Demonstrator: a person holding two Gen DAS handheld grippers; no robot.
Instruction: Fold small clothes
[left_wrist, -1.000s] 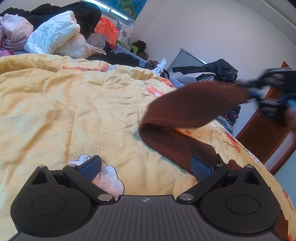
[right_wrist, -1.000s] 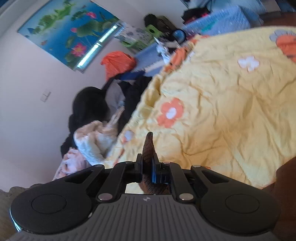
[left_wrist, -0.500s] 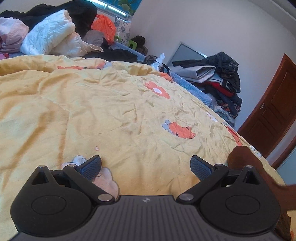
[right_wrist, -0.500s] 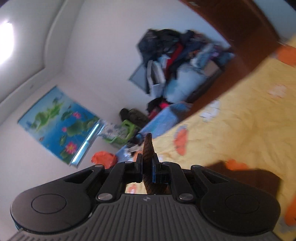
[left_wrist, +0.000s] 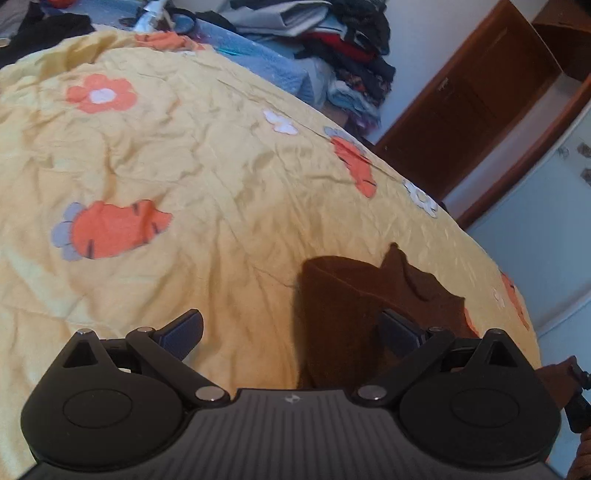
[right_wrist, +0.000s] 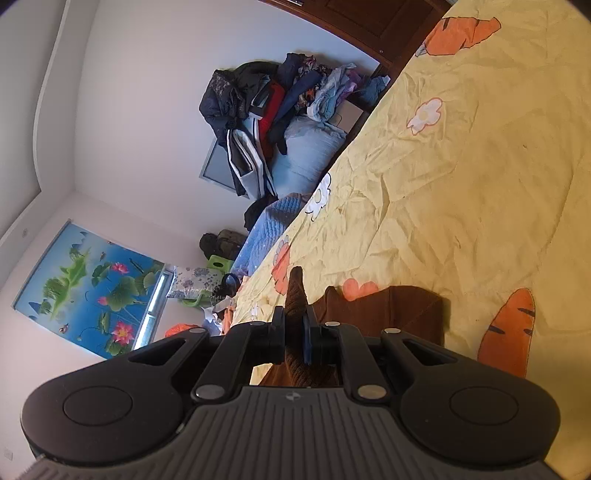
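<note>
While both views are read together, the scene sorts as follows.

Garment: a small brown knit (left_wrist: 354, 302) lies on the quilt (left_wrist: 207, 155), near the quilt's right edge in the left wrist view; its top edge is bunched, with one corner sticking up.

Right tool (right_wrist: 294, 334): closed tight on a fold of the brown knit (right_wrist: 388, 306); a tip of the fabric stands up past the pinched pads, and the rest trails onto the quilt (right_wrist: 461, 177) just behind them.

Left tool (left_wrist: 291, 328): jaws spread wide, nothing between the pads; its right finger (left_wrist: 400, 326) sits in front of the knit, but whether it touches the fabric I cannot tell; its left finger (left_wrist: 183, 328) is over bare quilt.

Bed: covered by a creased yellow quilt printed with orange carrots and flowers.

Clothes pile (right_wrist: 280, 99): heaped against the white wall beyond the bed, well apart from the knit.

Door (left_wrist: 469, 107): dark brown wood, past the quilt's far right edge.

Poster (right_wrist: 85, 291): blue, with lotus flowers, on the wall.
</note>
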